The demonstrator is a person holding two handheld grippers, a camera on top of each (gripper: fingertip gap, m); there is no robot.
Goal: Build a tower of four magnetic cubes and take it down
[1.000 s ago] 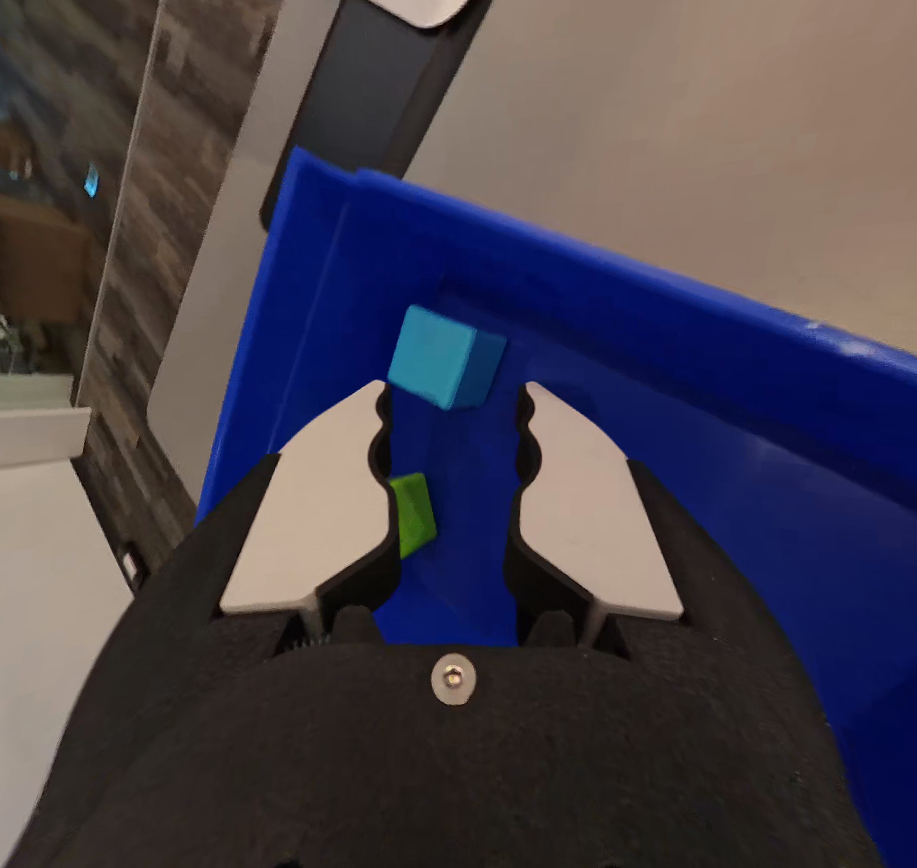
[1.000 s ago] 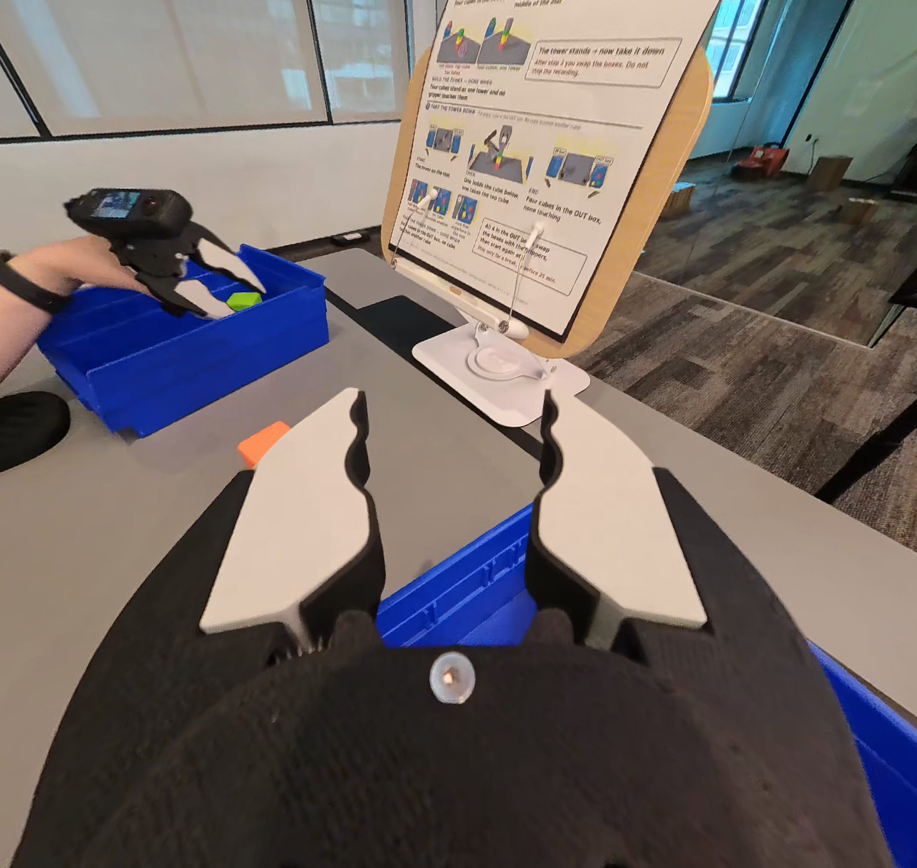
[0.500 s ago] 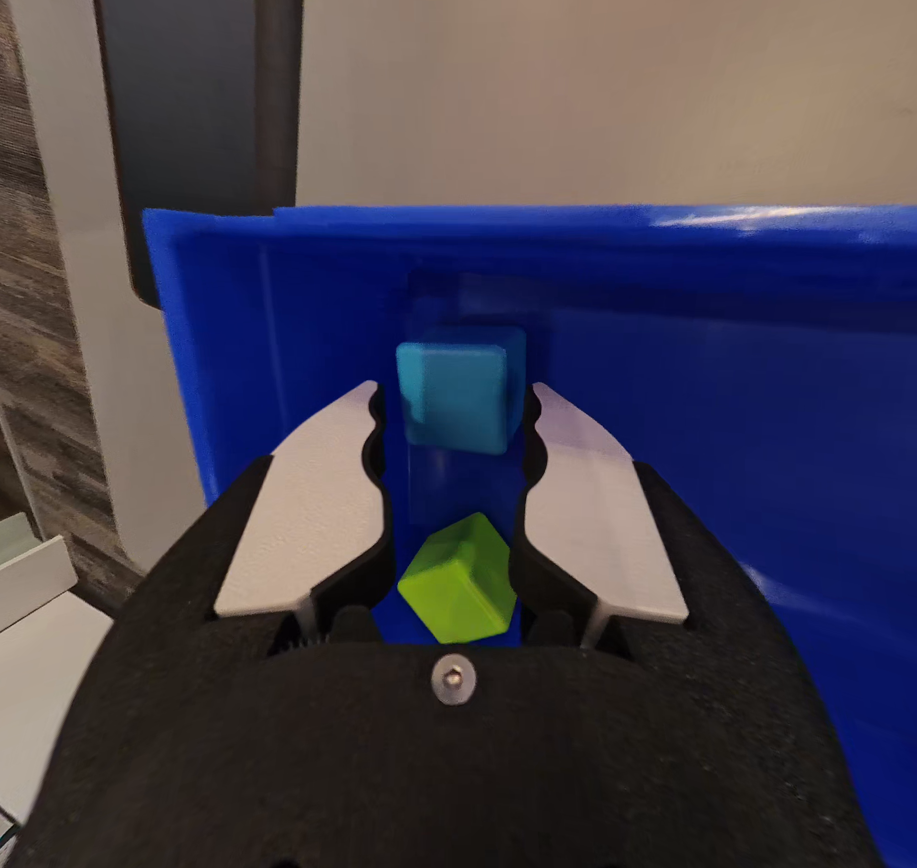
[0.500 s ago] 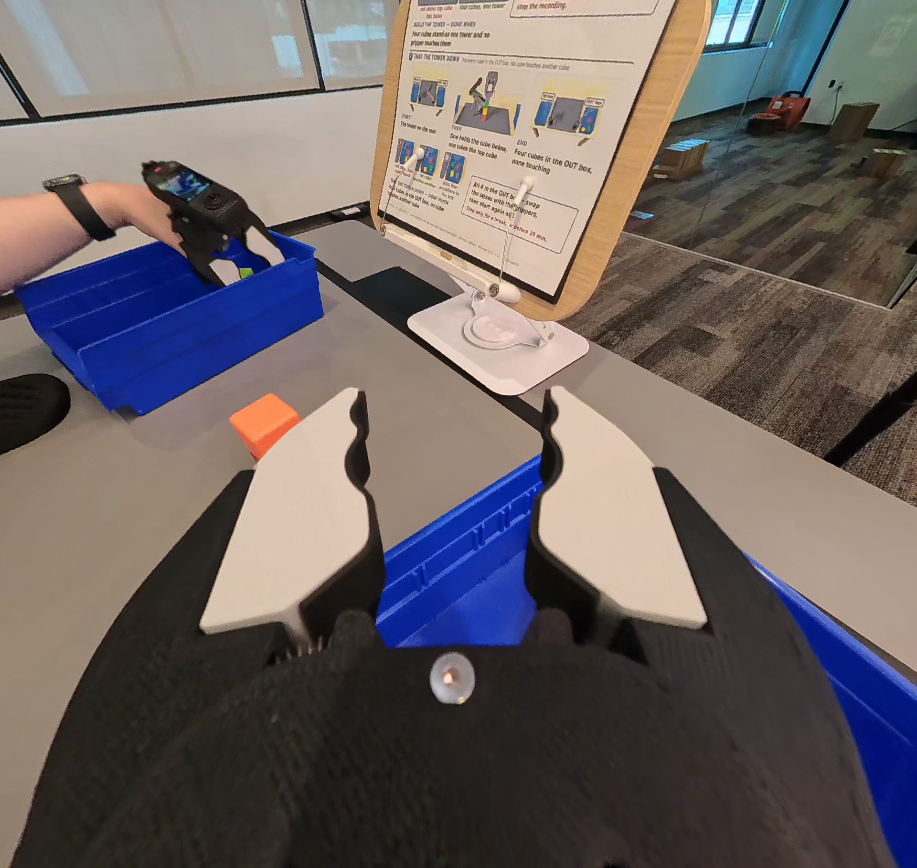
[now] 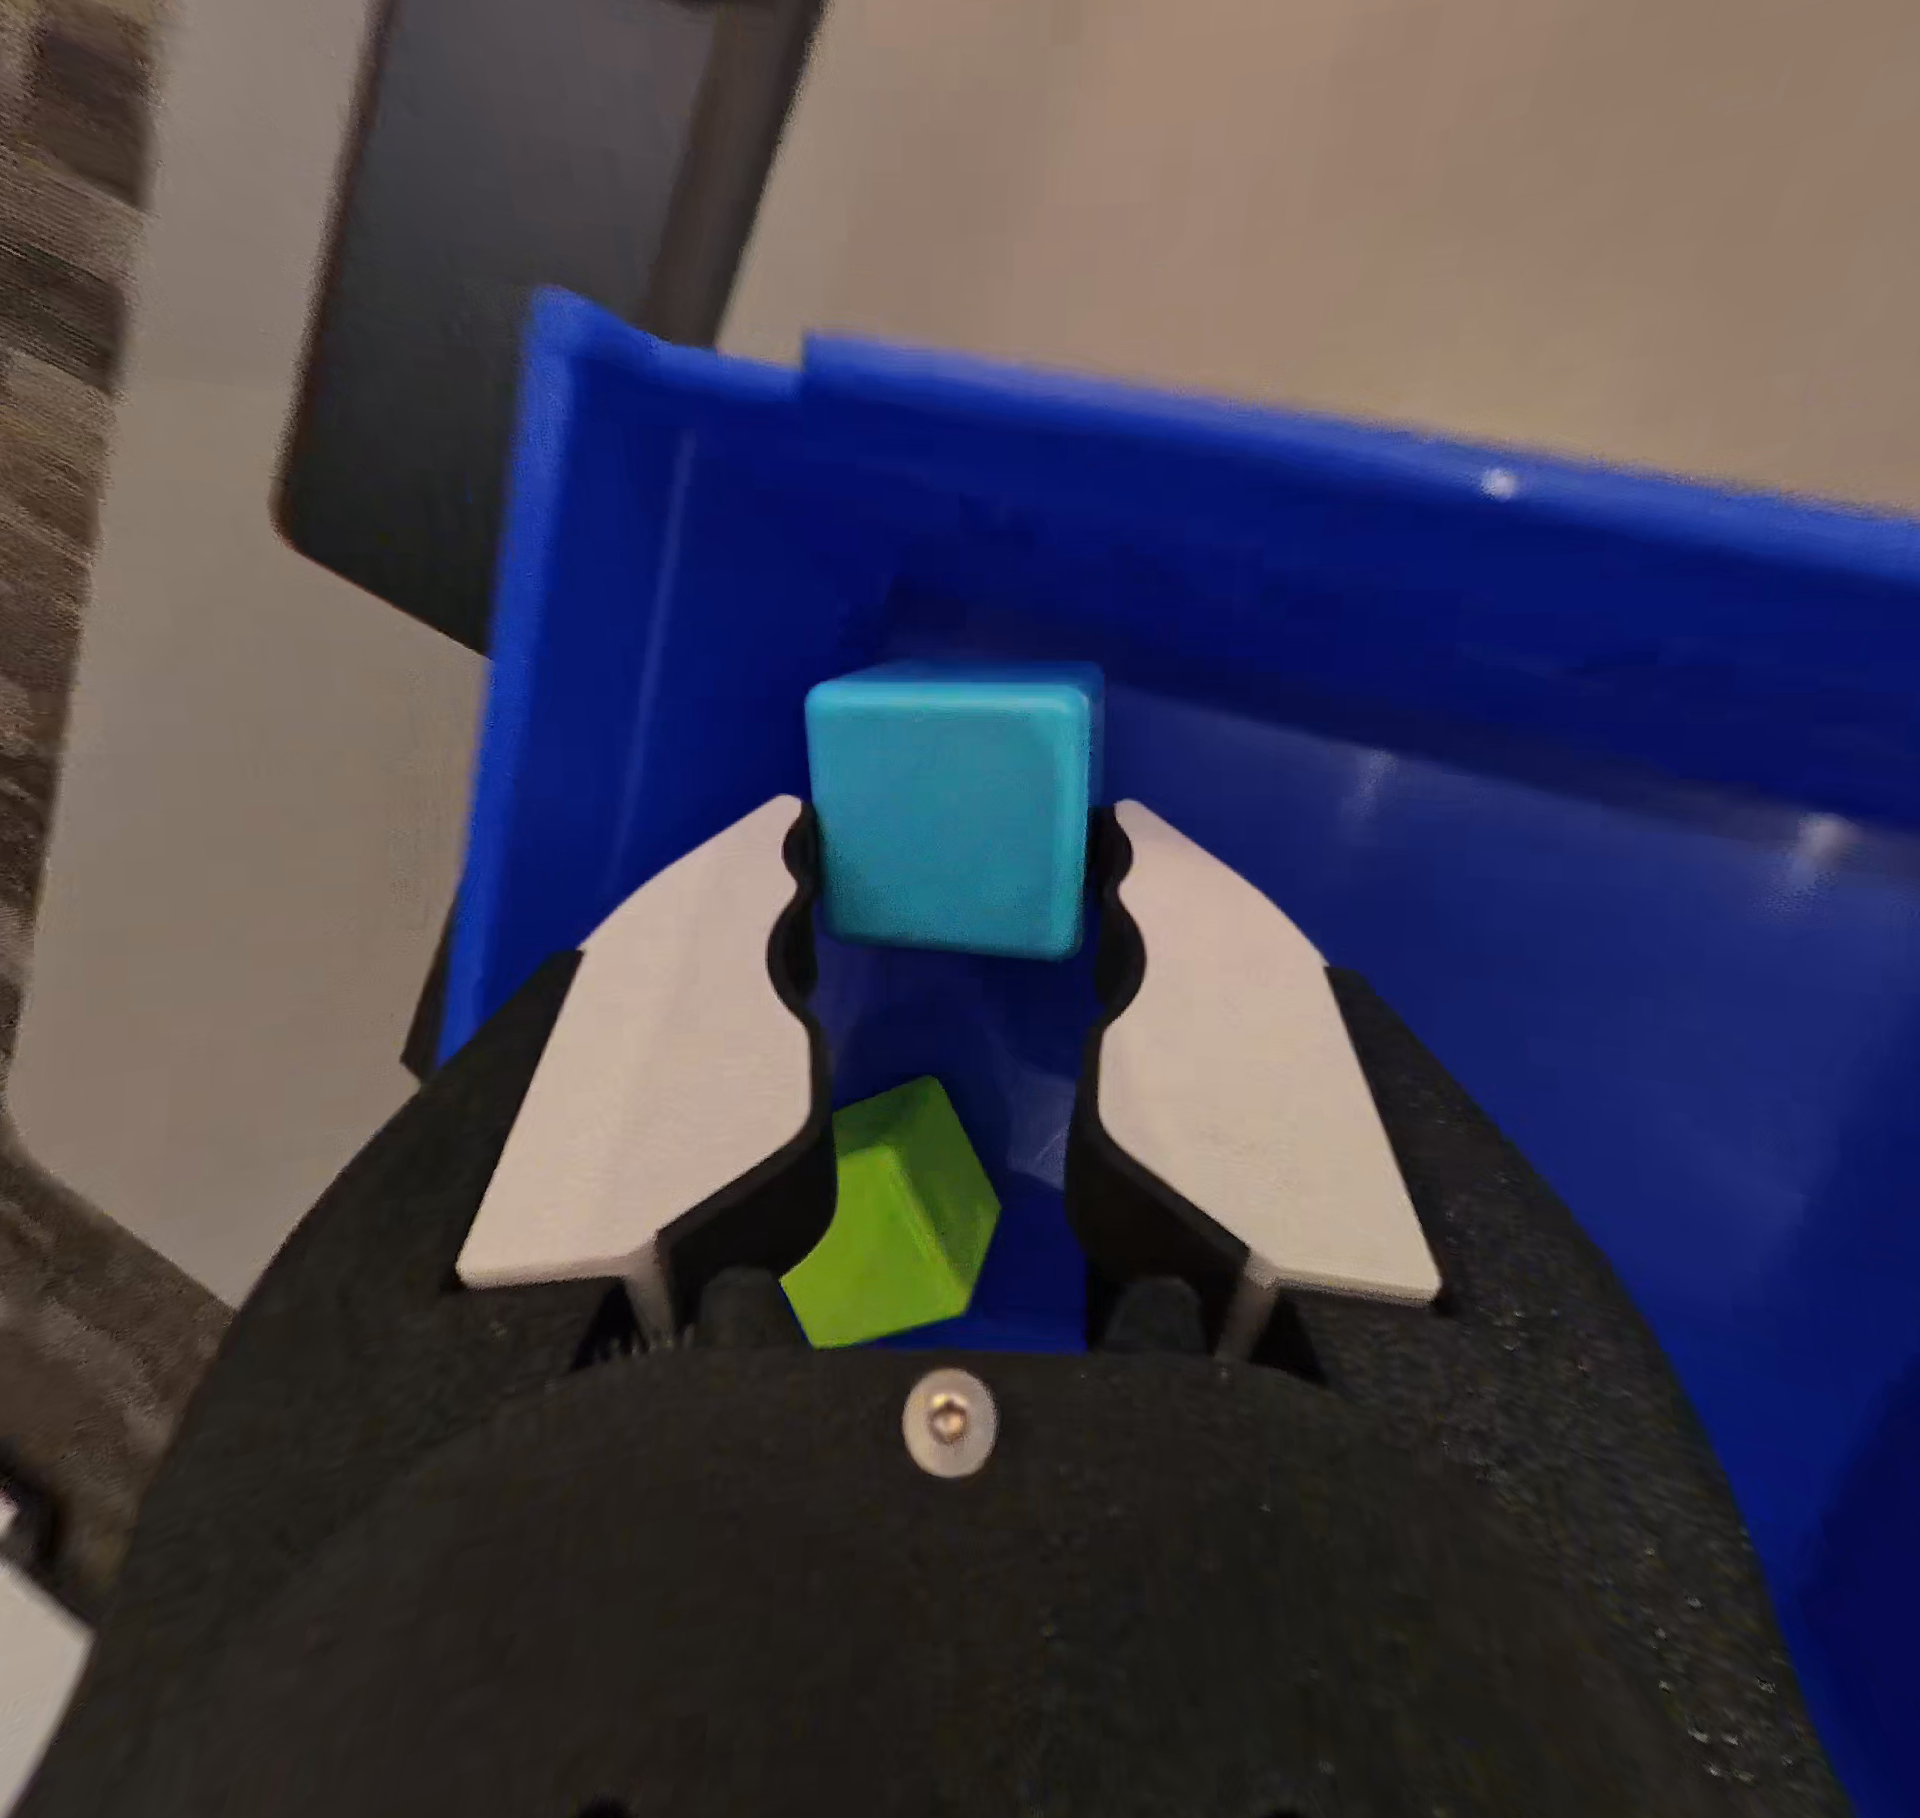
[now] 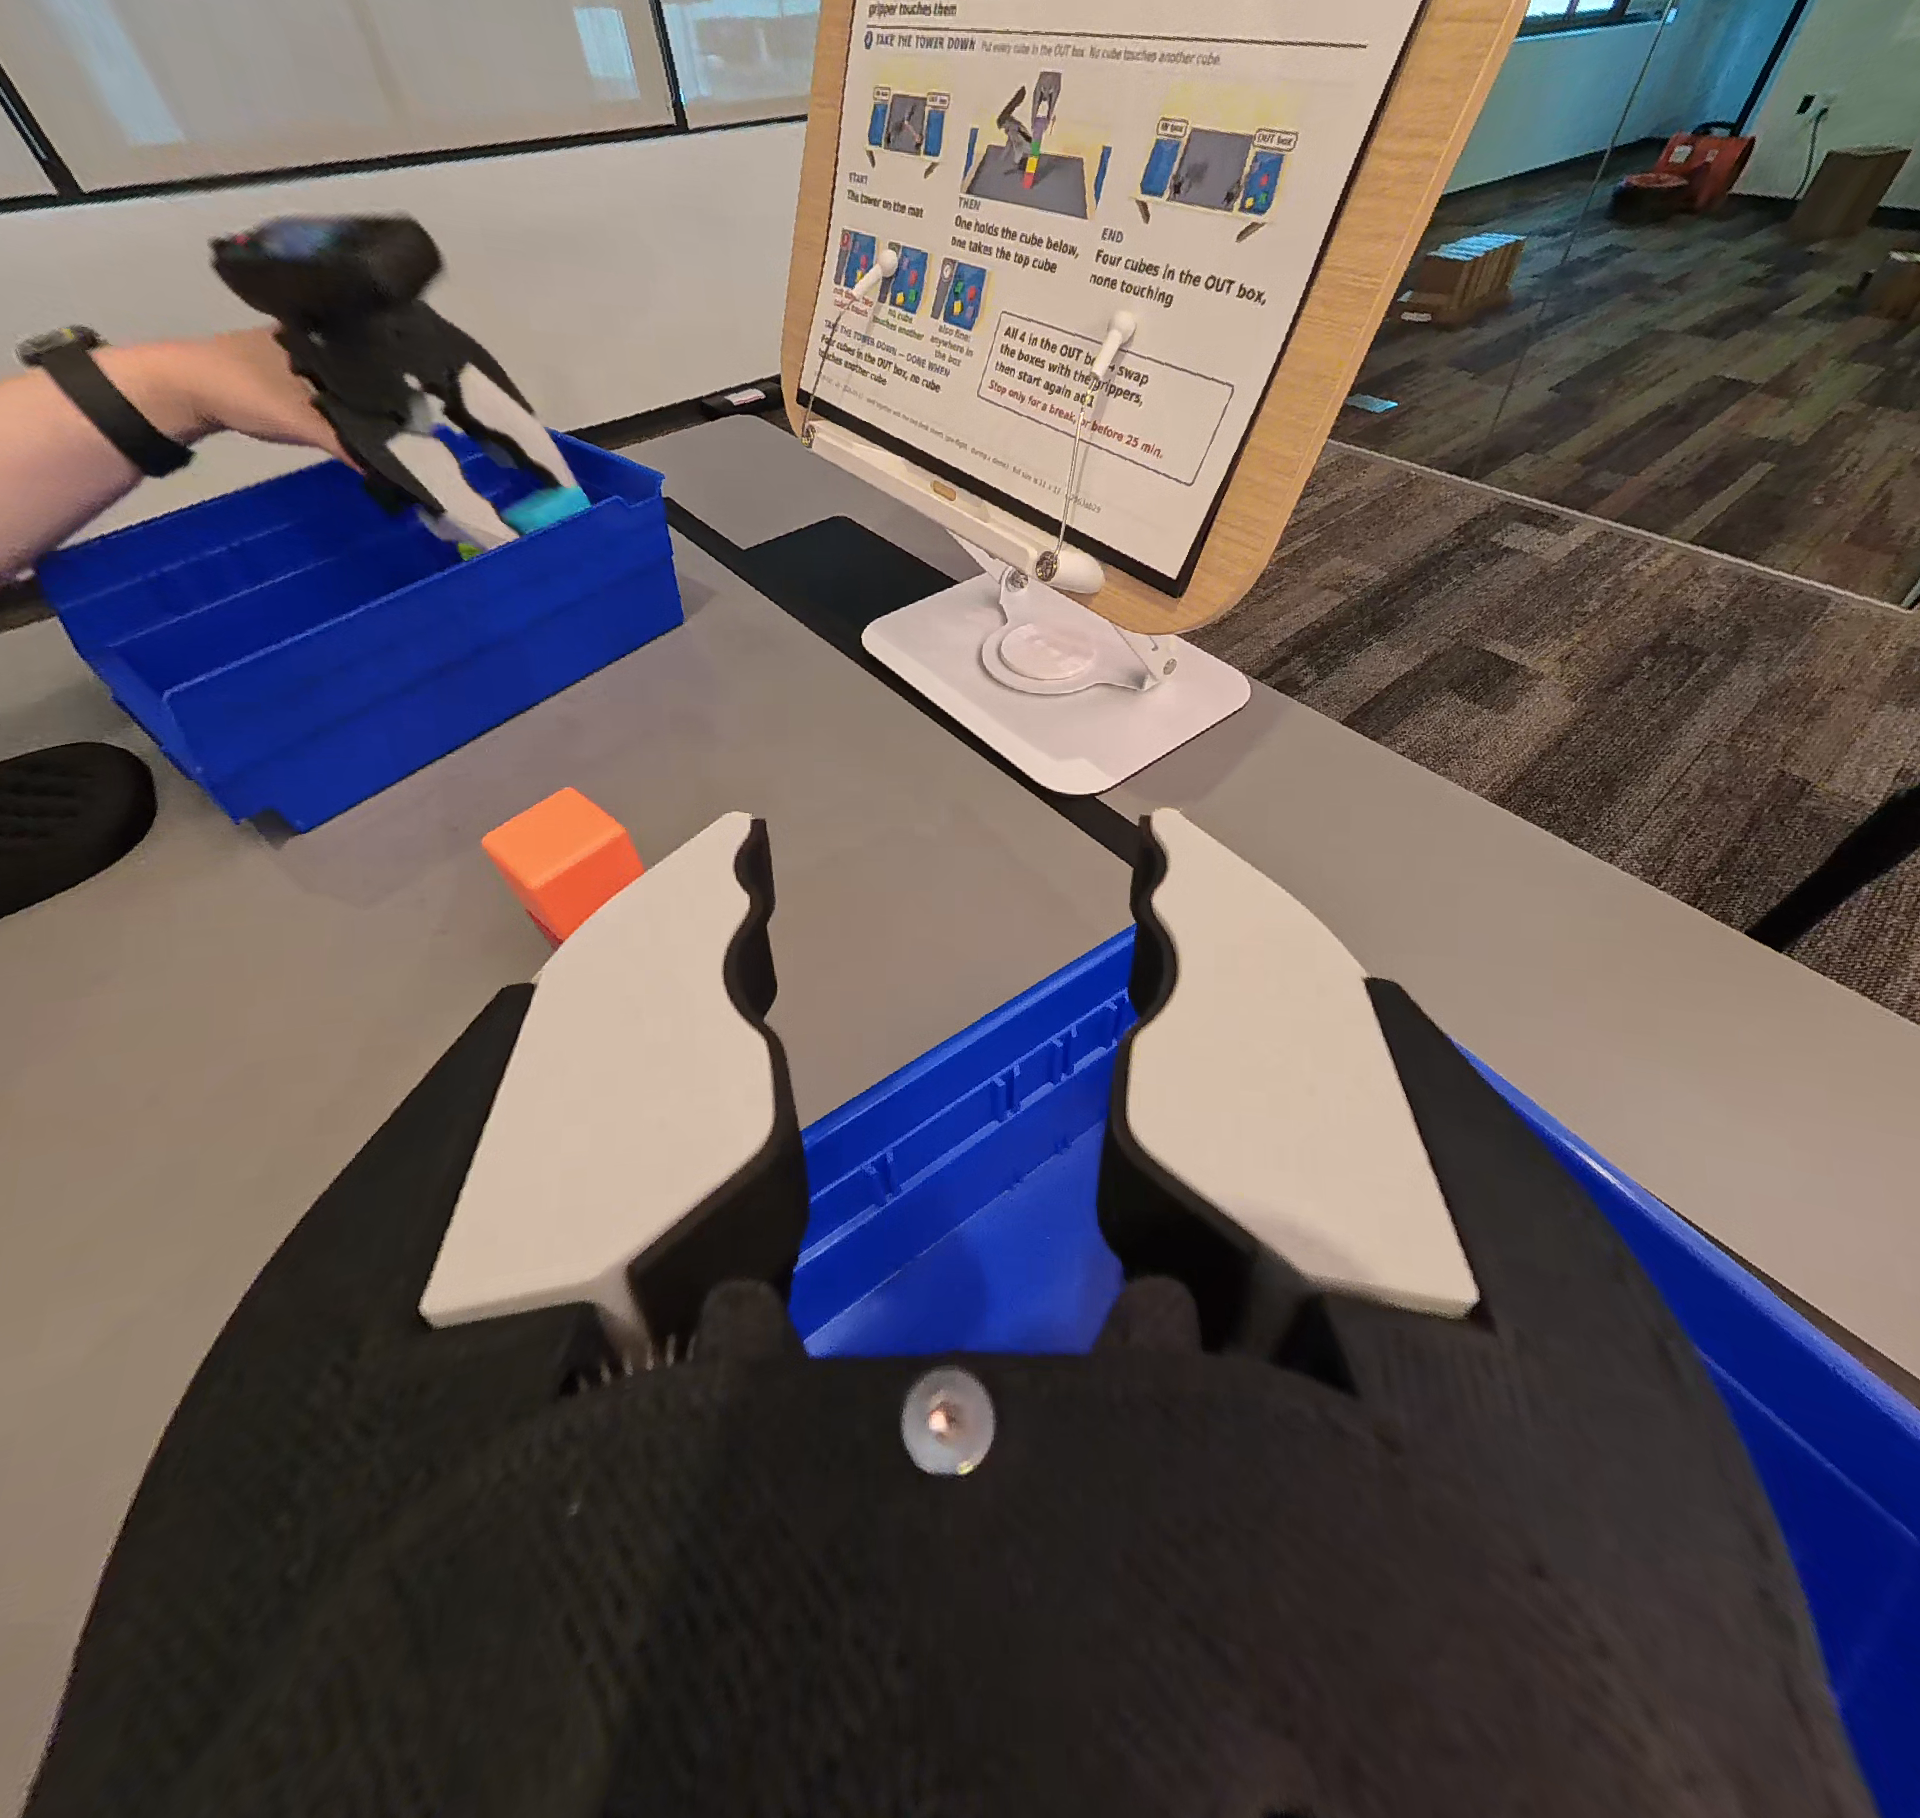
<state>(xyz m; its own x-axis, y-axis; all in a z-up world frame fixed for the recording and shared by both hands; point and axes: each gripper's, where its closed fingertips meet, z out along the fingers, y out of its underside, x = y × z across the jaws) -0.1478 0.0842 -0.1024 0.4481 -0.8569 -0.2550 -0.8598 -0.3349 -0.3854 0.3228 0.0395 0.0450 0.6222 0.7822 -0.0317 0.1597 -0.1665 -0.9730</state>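
Left wrist view first: the left gripper (image 5: 951, 823) has its two pale fingers (image 5: 686, 1030) pressed flat against opposite side faces of a teal cube (image 5: 948, 818), so it is clamped on that cube right at the fingertips, over the inside of a blue bin (image 5: 1455, 625). Whether the cube is clear of the bin floor is hard to say from this angle. Behind it, back near the finger roots, a green cube (image 5: 894, 1218) lies tilted on the bin floor, loose and apart from the teal one. These cubes look like small, hard, smooth plastic blocks, light enough for a fingertip pinch; I judge flat opposing faces the right place to grip, since a corner hold would let it twist, and the magnets may tug it toward a neighbour. Right wrist view now: the right gripper (image 6: 951, 833) hangs with its fingers spread wide and nothing between them, above the near edge of a second blue bin (image 6: 966, 1124) on the grey table (image 6: 260, 1041). An orange cube (image 6: 561, 859) stands alone on the table just beyond the left fingertip, untouched. Farther off, a forearm with a dark wristband reaches in from the left, the hand (image 6: 249, 397) angling the other gripper steeply down into the far bin, the teal cube at its tip. An instruction board (image 6: 1091, 241) stands on a white base beyond.
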